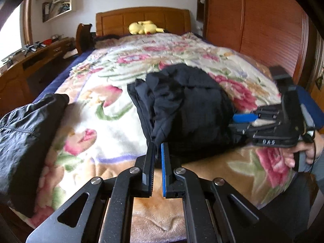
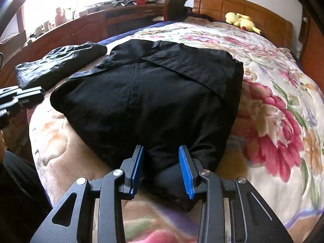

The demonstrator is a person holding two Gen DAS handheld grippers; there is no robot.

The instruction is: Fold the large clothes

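A large black garment (image 2: 154,93), partly folded, lies on the floral blanket (image 2: 273,105) near the bed's foot. My right gripper (image 2: 161,147) is shut on a thick bunched fold at the garment's near edge, and the cloth fills the space between its blue pads. In the left wrist view the same garment (image 1: 186,105) is a dark heap, with the right gripper (image 1: 236,122) reaching into it from the right. My left gripper (image 1: 158,144) is shut just in front of the heap's near corner, and I see no cloth between its pads. From the right wrist view the left gripper (image 2: 41,94) sits beside the garment's left edge.
A second black garment (image 1: 26,125), folded, lies at the blanket's left edge (image 2: 60,64). A yellow plush toy (image 1: 144,27) rests by the wooden headboard (image 1: 141,20). A cluttered wooden desk (image 1: 30,60) runs along the left and a wardrobe (image 1: 253,24) along the right. A person's hand (image 1: 303,154) holds the right gripper.
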